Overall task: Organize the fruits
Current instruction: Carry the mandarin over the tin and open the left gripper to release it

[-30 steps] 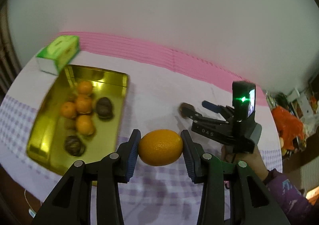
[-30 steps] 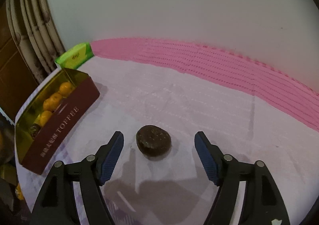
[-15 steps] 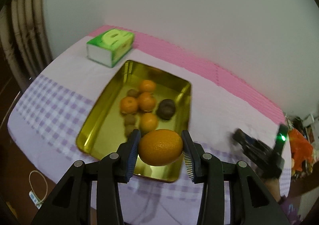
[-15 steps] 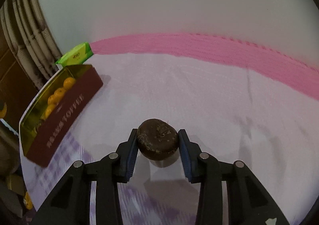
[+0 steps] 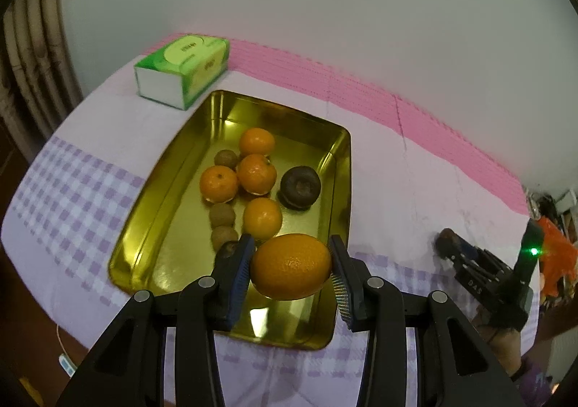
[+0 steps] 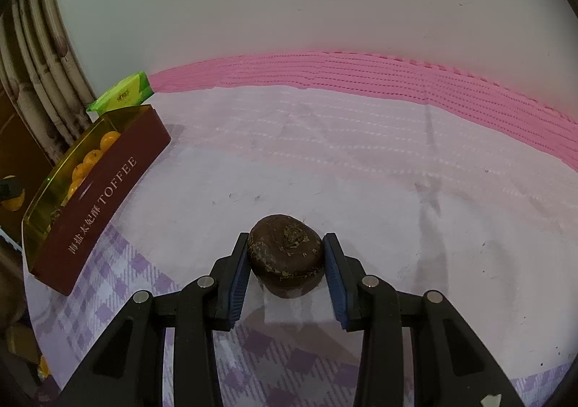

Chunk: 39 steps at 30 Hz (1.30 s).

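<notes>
My left gripper is shut on a large orange and holds it over the near end of the gold tray. In the tray lie several small oranges, several small brown fruits and one dark brown fruit. My right gripper is shut on another dark brown fruit that rests on the tablecloth. From the left wrist view that right gripper shows far right. The tray's red side reads TOFFEE in the right wrist view.
A green tissue box stands behind the tray near the wall. A white and purple-check cloth with a pink border covers the table. A radiator stands at left. A hand holds the right gripper.
My right gripper closed from wide open onto the dark brown fruit. My left gripper carried the large orange from beside the tray to above the tray's near end, a little lower.
</notes>
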Each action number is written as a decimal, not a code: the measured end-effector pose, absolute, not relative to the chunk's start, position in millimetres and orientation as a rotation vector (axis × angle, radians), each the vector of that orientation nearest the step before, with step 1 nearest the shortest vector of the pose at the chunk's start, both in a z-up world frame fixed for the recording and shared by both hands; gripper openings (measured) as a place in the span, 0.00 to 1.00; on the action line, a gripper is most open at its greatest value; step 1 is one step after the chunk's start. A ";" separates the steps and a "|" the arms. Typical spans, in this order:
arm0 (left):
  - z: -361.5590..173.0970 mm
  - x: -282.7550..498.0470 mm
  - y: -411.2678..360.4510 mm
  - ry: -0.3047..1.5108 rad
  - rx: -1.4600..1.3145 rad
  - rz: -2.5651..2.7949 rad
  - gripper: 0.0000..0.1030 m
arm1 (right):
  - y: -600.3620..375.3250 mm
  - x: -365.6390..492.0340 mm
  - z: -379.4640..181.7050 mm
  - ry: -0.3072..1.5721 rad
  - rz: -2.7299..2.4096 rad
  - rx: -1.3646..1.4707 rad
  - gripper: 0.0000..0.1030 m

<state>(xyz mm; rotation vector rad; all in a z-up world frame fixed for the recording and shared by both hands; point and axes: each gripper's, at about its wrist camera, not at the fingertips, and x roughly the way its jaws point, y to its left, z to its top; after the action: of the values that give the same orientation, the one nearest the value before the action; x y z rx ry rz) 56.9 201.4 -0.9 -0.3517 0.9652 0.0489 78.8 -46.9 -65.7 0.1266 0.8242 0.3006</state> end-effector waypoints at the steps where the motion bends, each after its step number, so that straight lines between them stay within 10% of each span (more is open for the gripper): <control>1: -2.0 59.4 202.1 0.965 -0.350 0.051 0.41 | -47.3 78.8 -65.7 0.824 0.301 0.128 0.35; 39: -34.0 82.5 182.3 1.018 -0.147 0.121 0.43 | -47.3 78.5 -66.4 0.825 0.301 0.122 0.35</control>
<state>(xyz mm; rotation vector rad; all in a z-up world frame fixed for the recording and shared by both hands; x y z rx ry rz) 82.5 182.3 -34.0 -0.1465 1.0184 0.1214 78.5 -47.3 -66.4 0.1218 0.8252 0.3009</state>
